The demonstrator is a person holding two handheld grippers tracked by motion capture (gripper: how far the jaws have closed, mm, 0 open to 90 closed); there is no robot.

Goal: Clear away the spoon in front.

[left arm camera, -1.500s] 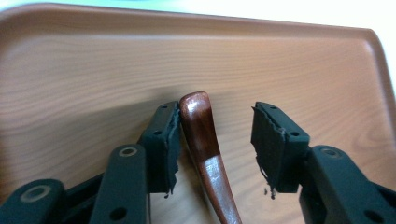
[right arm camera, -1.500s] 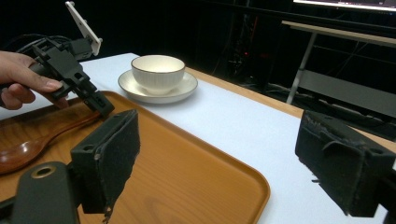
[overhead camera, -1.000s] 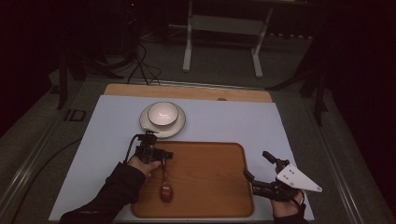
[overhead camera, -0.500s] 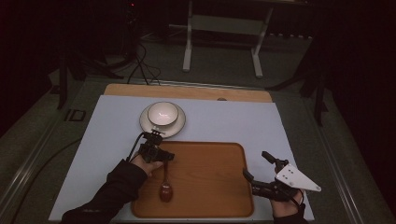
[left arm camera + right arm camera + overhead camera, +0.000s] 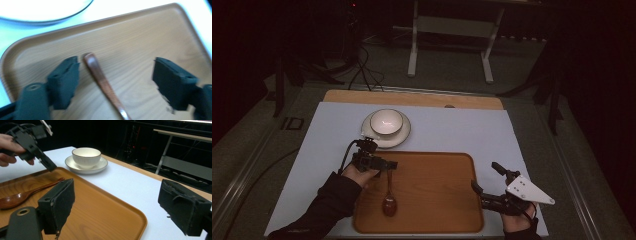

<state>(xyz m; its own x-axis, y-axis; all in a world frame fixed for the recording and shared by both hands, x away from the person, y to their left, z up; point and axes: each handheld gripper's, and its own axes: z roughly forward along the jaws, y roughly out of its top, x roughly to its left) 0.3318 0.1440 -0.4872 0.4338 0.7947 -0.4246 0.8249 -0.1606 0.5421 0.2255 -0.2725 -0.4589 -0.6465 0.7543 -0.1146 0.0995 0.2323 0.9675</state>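
Observation:
A dark wooden spoon (image 5: 389,197) lies on the left part of the wooden tray (image 5: 437,185), its bowl toward the front edge. My left gripper (image 5: 388,165) hovers just over the handle's far end. In the left gripper view the handle (image 5: 100,77) lies between the open jaws of the left gripper (image 5: 116,61), touching neither pad; those jaws have just been opening. My right gripper (image 5: 486,176) stands open at the tray's right rim with nothing in it, and its own view (image 5: 117,185) looks across the tray at the spoon (image 5: 22,196).
A white bowl (image 5: 386,121) sits on a white saucer (image 5: 404,135) just behind the tray on the pale blue mat. The tray's middle and right are bare wood. Dark floor, cables and a metal stand lie beyond the table's far edge.
The left gripper's jaws have widened off the spoon handle and the hand has lifted a little. The spoon stays where it lay on the tray. The right gripper has kept still.

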